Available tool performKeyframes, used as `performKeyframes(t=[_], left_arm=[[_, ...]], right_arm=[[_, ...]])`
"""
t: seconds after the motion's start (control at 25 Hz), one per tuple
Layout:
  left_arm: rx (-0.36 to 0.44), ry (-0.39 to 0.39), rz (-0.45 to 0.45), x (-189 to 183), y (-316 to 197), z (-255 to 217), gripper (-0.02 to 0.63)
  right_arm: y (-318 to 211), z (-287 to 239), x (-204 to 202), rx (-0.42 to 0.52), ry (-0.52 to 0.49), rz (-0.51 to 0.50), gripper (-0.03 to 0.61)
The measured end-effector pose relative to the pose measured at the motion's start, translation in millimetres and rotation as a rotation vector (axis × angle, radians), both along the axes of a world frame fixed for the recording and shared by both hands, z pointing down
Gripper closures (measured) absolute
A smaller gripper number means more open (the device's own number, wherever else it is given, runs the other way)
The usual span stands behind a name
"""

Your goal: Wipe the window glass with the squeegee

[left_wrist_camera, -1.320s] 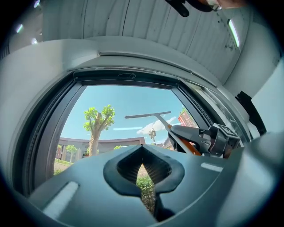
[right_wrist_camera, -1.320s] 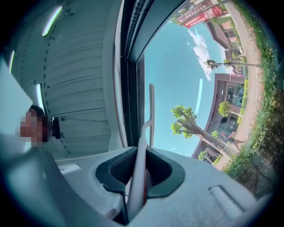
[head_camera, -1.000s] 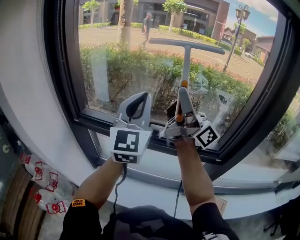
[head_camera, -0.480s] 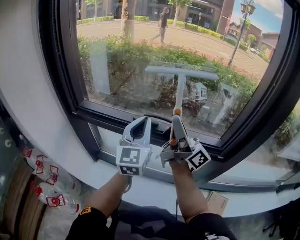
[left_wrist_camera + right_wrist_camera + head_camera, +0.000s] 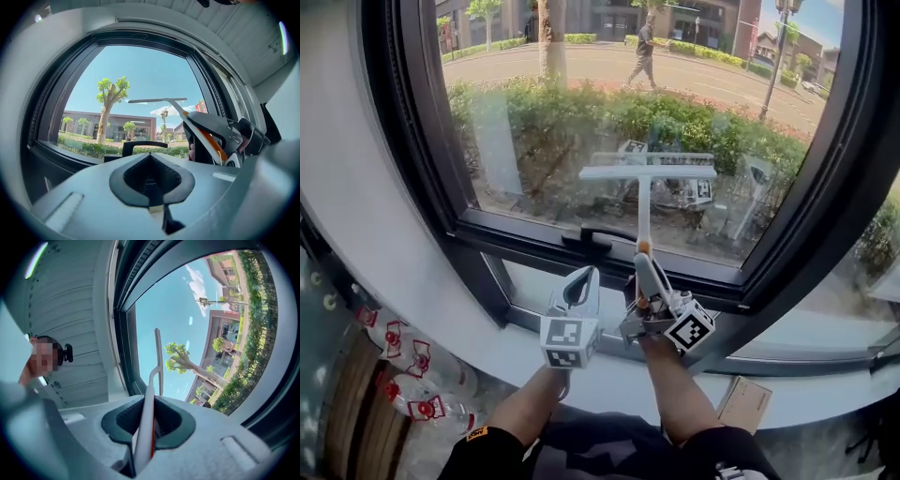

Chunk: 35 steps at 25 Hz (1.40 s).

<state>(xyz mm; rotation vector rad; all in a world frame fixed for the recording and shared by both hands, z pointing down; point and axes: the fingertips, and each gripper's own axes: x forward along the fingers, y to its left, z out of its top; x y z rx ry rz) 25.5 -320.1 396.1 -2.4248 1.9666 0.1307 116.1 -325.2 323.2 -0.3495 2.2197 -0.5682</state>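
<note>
While the right tongs [image 5: 640, 267] clamp the squeegee [image 5: 647, 172] by its handle, its blade sits low on the glass [image 5: 534, 112]; the left tongs [image 5: 581, 284] are closed, empty. Downstroke seemingly ending; next, reposition higher, blade flat.

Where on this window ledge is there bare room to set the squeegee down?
The white ledge is bare at its right stretch, between the black window frame and the brown cardboard box. The middle is crowded: the left gripper and the right gripper, holding the white T-shaped squeegee, hang over it.
</note>
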Motion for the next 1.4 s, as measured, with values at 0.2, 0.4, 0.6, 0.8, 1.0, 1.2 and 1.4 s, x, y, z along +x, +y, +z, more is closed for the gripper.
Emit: performKeyframes(t=[0.2, 0.4, 0.6, 0.8, 1.0, 1.2, 1.4], left_arm=[[0.011, -0.015, -0.010, -2.3, -1.5, -6.4, 0.595], [0.112, -0.041, 0.010, 8.0, 1.5, -51.7, 0.595], [0.203, -0.079, 0.025, 21.2, 1.9, -98.8, 0.595], [0.290, -0.113, 0.048, 38.3, 3.1, -152.9, 0.595], [0.372, -0.127, 0.059, 52.3, 9.3, -202.6, 0.595], [0.386, -0.131, 0.055, 55.3, 14.9, -216.7, 0.595], [0.376, -0.130, 0.048, 51.0, 12.4, -210.7, 0.595]], right_arm=[[1.9, -1.7, 4.1, 0.008, -0.008, -0.019, 0.529], [9.6, -38.7, 22.1, 0.080, -0.055, -0.038, 0.529], [9.0, -93.6, 43.4, 0.178, -0.071, -0.018, 0.529], [10.8, -156.5, 70.5, 0.258, -0.100, -0.007, 0.529], [5.5, -200.8, 86.9, 0.287, -0.104, 0.002, 0.529], [-7.0, -211.2, 91.5, 0.262, -0.103, 0.011, 0.529], [-16.2, -204.7, 93.4, 0.227, -0.110, 0.009, 0.529]])
